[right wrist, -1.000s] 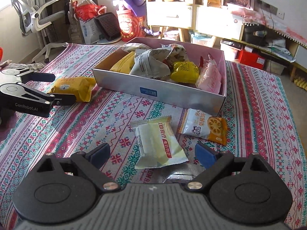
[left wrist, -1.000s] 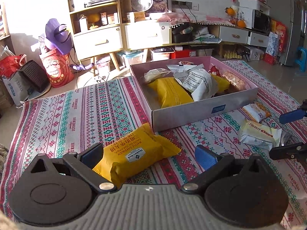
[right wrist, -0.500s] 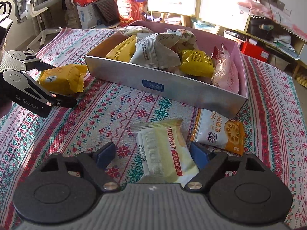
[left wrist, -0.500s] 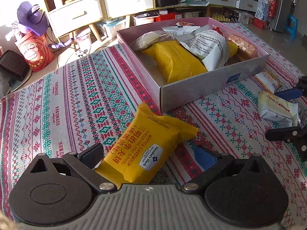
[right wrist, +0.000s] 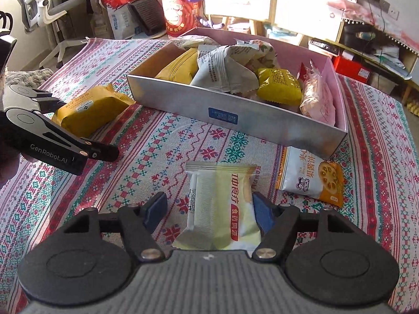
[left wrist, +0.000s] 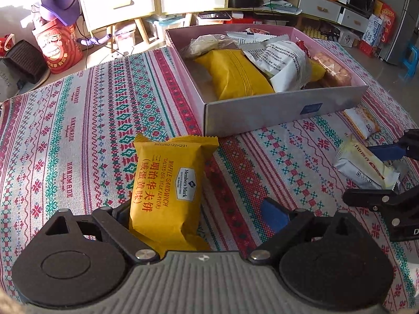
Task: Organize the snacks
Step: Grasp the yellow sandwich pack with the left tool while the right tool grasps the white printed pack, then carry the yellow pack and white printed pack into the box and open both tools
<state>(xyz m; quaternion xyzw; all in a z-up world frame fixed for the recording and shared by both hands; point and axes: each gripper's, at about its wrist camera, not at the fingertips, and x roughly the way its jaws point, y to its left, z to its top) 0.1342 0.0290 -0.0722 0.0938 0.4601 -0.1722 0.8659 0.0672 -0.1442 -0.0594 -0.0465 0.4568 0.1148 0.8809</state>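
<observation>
The left tool (left wrist: pixel 199 212) stood wide open around the yellow waffle sandwich pack (left wrist: pixel 167 185) on the patterned cloth (left wrist: pixel 78 120); the right tool (right wrist: pixel 209 209), also open, straddled a pale-yellow snack packet (right wrist: pixel 222 206) near the snack box (right wrist: pixel 235 116).

Tablecloth (left wrist: pixel 86 120): white ground with red, green and pink cross-stitch bands. Box (left wrist: pixel 282 112): silver-grey outside, pink inside, small blue label. Waffle sandwich pack (left wrist: pixel 165 191): yellow, red lettering. Pale snack pack (right wrist: pixel 222 206): cream and white, red label. Biscuit pack (right wrist: pixel 311 178): white with orange corner
</observation>
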